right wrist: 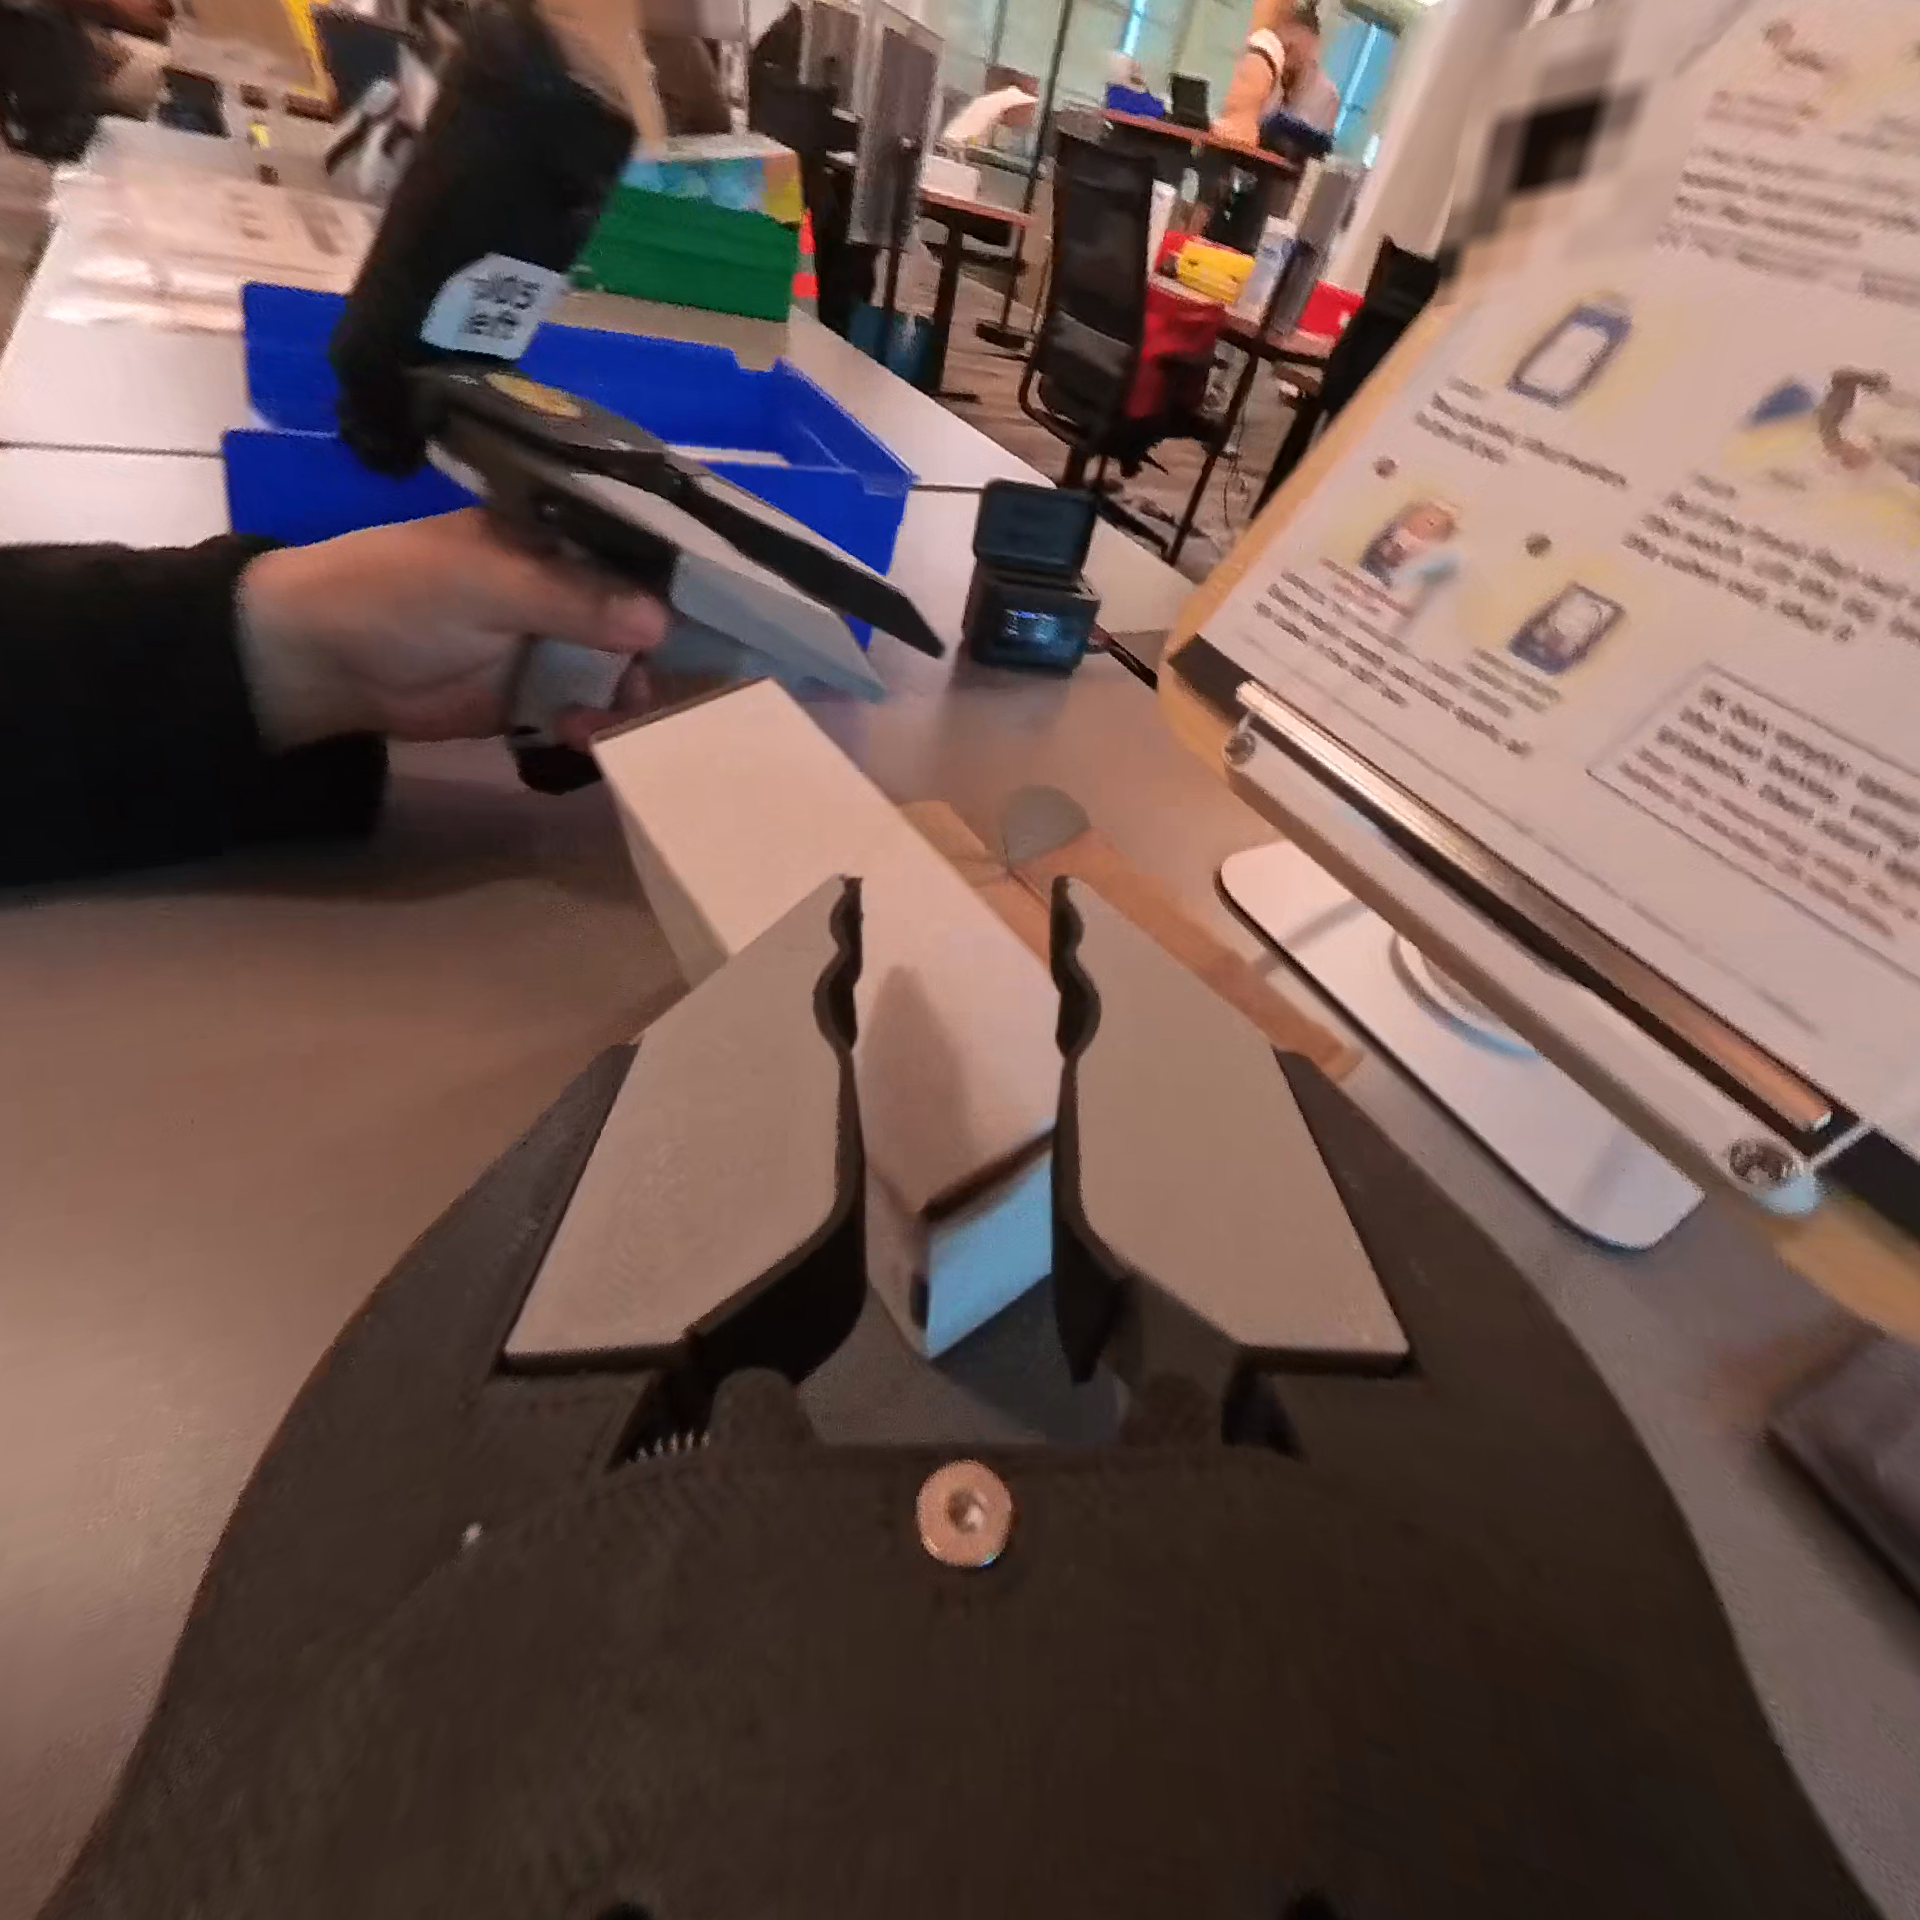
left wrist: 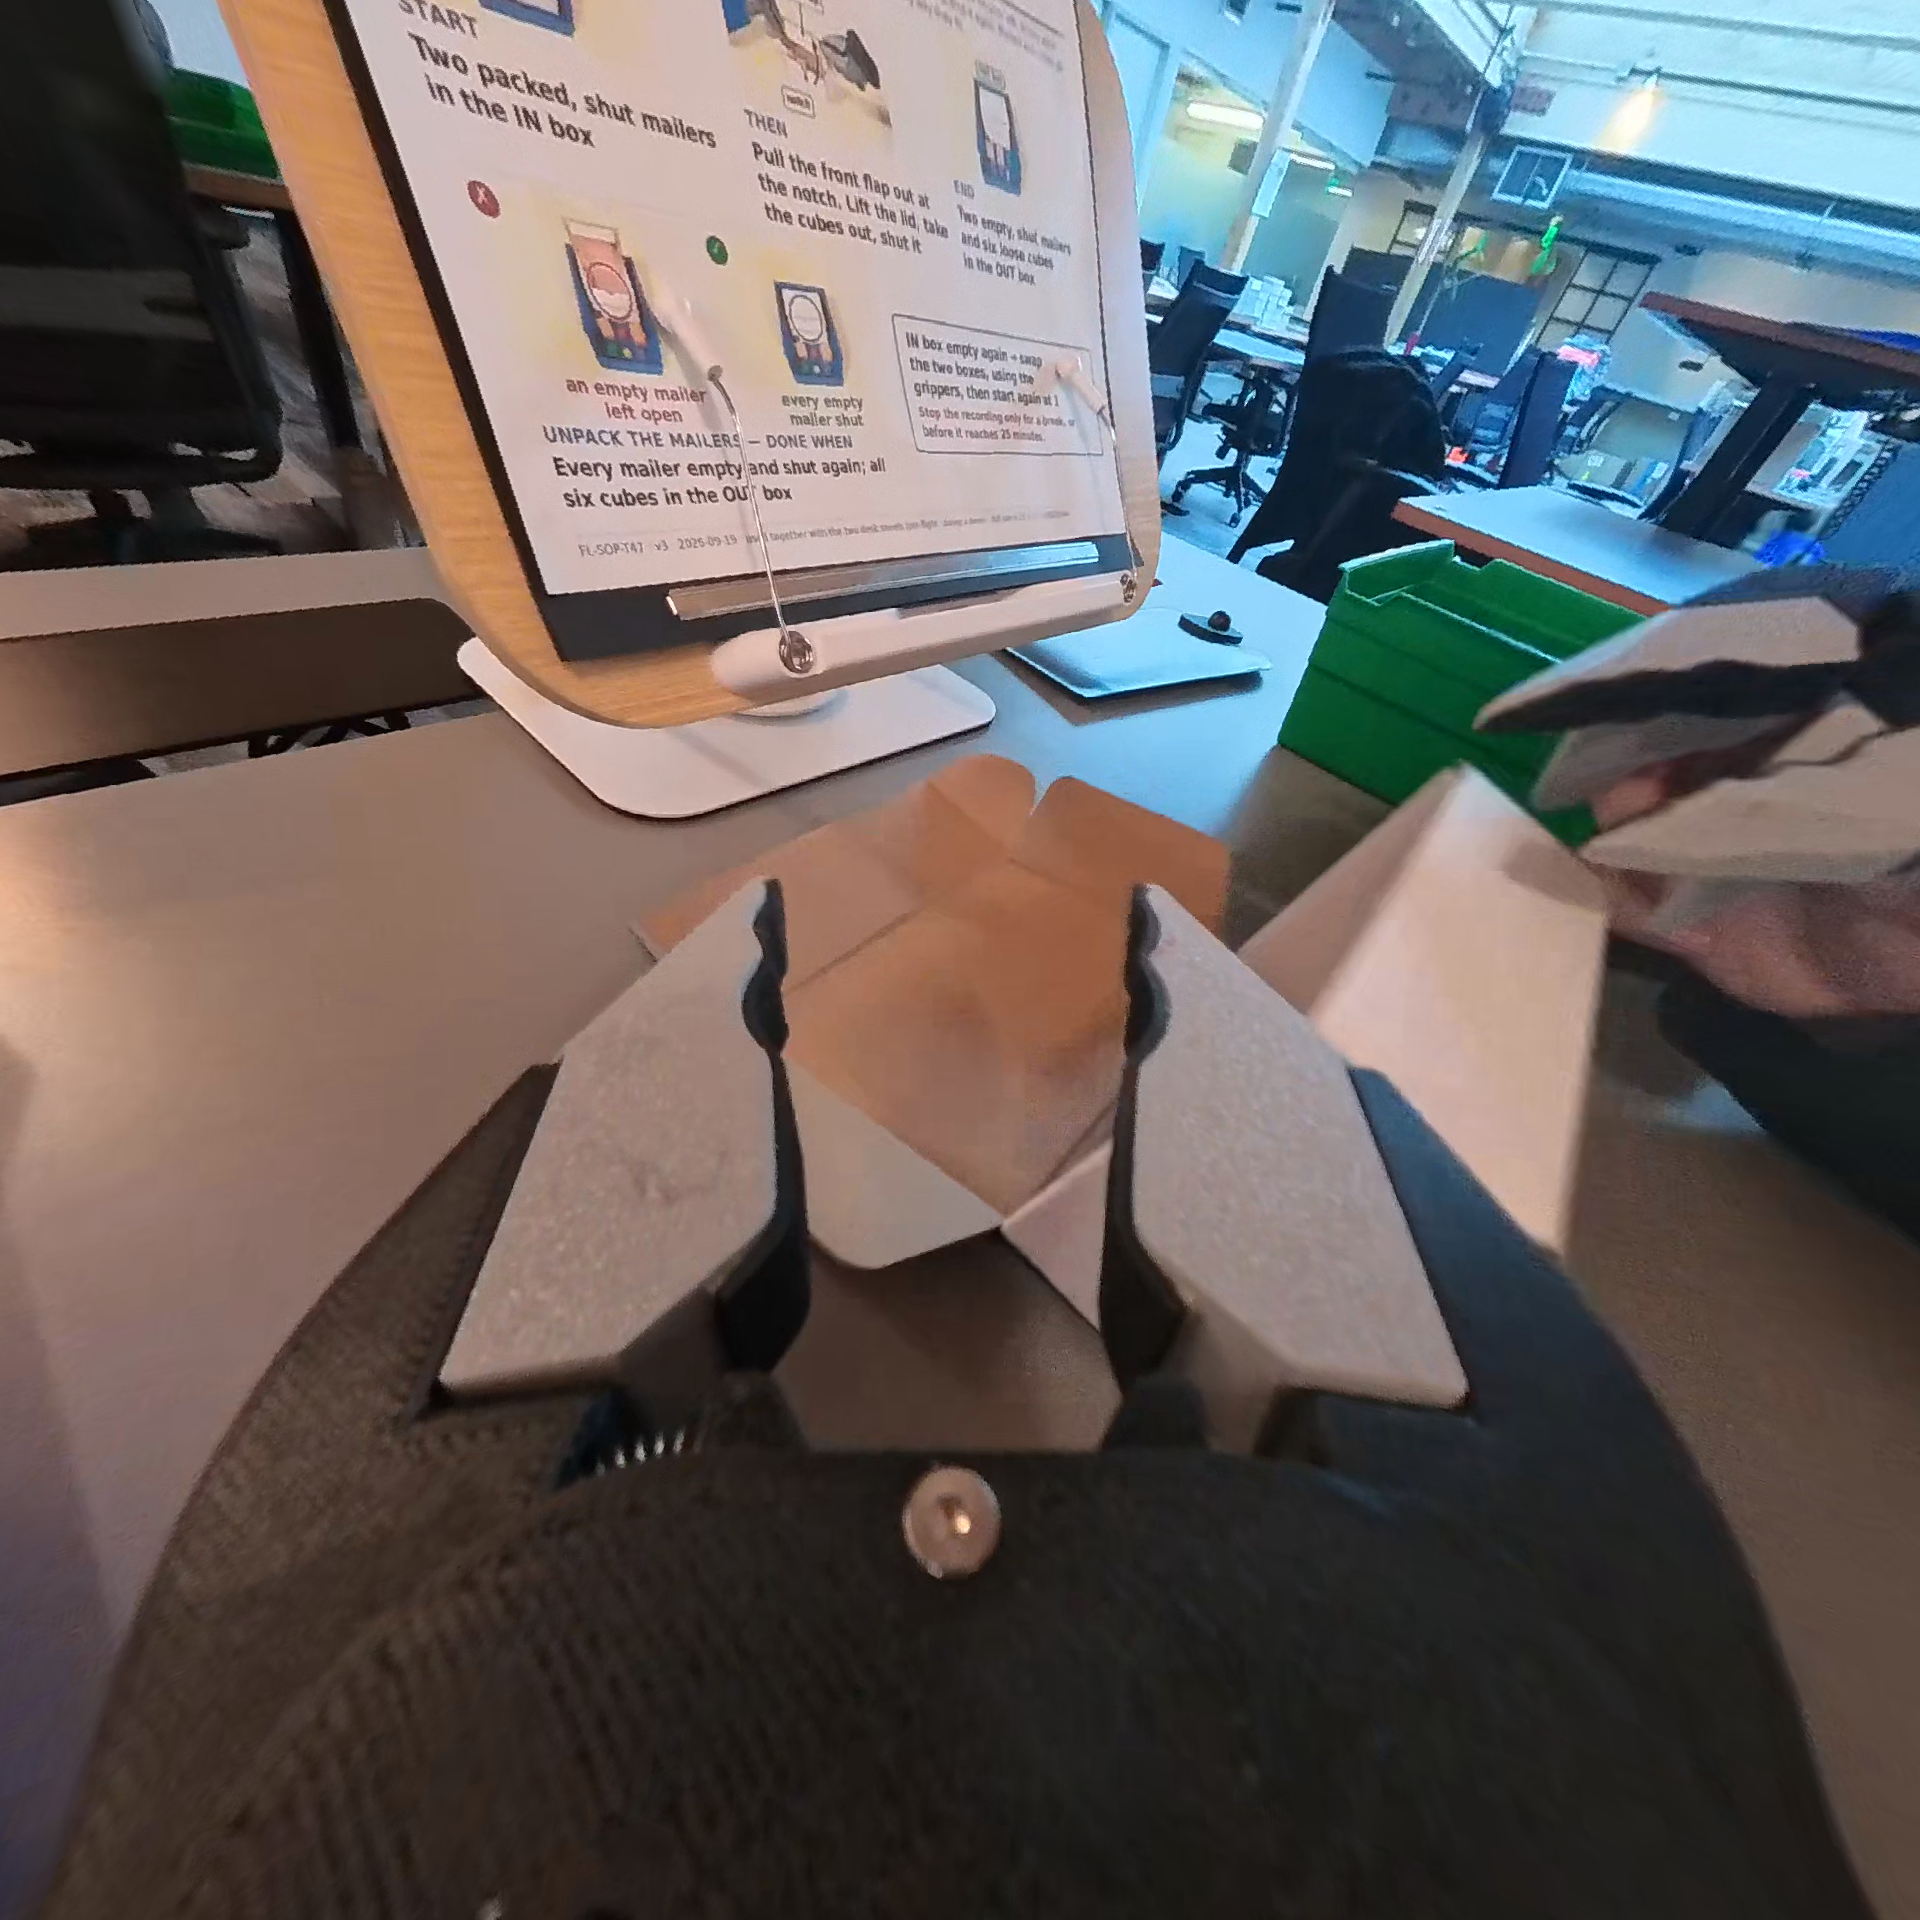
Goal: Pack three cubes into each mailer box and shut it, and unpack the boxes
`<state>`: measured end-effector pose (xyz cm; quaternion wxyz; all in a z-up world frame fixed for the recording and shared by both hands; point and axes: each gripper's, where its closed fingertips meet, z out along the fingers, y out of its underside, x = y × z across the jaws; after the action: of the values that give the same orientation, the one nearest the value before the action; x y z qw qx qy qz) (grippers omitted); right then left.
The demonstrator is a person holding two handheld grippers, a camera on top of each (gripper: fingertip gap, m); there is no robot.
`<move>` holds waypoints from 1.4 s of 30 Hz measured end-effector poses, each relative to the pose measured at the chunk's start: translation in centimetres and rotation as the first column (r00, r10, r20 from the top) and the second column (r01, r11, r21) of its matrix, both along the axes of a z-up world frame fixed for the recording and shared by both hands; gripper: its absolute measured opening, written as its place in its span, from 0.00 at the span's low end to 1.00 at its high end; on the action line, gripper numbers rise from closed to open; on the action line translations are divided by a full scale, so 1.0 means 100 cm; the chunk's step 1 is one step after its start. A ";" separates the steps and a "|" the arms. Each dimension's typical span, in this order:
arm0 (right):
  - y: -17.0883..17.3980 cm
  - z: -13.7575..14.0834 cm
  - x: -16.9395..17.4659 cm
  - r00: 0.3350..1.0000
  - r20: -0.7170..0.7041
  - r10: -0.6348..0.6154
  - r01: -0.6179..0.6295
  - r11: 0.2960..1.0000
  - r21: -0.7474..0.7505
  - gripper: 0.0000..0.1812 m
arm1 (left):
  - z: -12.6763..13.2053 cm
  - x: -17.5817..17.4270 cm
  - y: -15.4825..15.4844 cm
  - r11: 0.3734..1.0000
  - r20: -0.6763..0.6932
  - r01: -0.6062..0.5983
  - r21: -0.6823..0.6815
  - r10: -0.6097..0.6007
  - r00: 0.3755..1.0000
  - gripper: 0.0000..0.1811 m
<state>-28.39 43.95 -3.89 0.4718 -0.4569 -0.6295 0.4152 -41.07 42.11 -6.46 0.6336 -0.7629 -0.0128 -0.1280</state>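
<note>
A white mailer box (left wrist: 1455,987) with a brown inside lies on the grey table, and its brown flaps (left wrist: 987,935) are spread out. My left gripper (left wrist: 956,899) is open and hovers over the flaps, empty. My right gripper (right wrist: 954,894) is open, and its fingers straddle the near corner of the box (right wrist: 748,810) without clamping it. The right gripper also shows in the left wrist view (left wrist: 1517,758), above the white wall. The left gripper also shows in the right wrist view (right wrist: 904,665), over the box's far end. No cubes are in view.
An instruction board on a white stand (left wrist: 790,748) is just behind the box. A green bin (left wrist: 1403,665) sits to the right and a blue bin (right wrist: 675,416) to the left. A small black camera device (right wrist: 1029,571) stands near the box.
</note>
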 end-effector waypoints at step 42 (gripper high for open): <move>-0.074 -0.035 0.058 0.807 0.231 0.544 -0.548 0.835 -0.054 0.00 | -0.046 0.141 -0.084 0.639 -0.345 0.700 -0.318 -0.766 0.543 0.32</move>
<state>-22.59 36.59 -7.36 0.2578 -0.2993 -0.7888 0.4710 -26.93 33.70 -11.02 0.4496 -0.7479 0.4454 -0.2003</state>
